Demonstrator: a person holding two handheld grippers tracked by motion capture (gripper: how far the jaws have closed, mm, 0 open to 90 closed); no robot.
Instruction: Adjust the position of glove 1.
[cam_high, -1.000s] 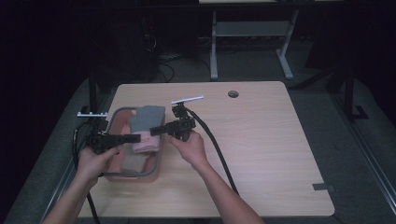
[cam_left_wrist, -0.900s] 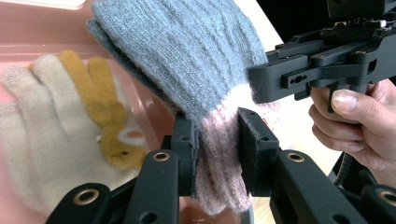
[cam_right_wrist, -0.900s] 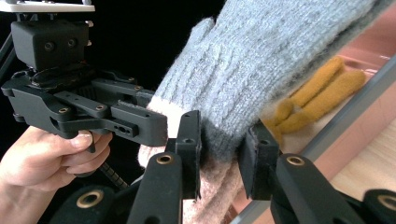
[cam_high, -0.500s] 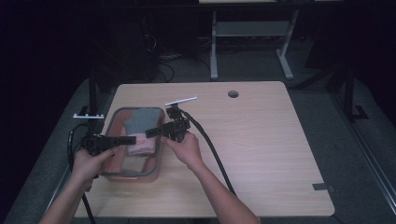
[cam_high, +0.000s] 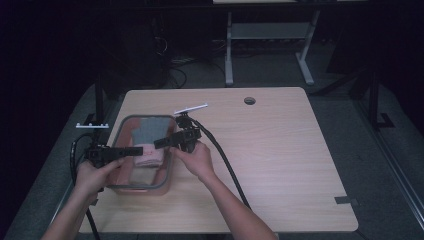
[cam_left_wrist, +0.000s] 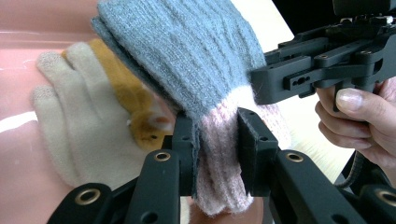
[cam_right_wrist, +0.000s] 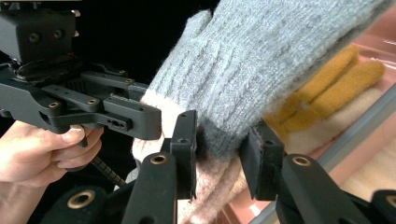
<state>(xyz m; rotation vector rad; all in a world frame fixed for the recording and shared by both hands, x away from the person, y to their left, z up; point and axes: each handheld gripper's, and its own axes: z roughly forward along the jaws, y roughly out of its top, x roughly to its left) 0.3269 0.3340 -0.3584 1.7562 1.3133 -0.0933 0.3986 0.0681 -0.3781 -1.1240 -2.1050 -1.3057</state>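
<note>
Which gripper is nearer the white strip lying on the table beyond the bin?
Right. The right gripper sits just below the white strip, jaws clamped on the grey mitten. The left gripper holds the mitten's cuff farther toward the person.

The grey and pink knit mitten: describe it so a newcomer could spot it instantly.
On the wooden table, find the pink container at its left. Both grippers pinch the mitten above it; unlike the cream and mustard glove beneath, it is grey with a pink cuff.
</note>
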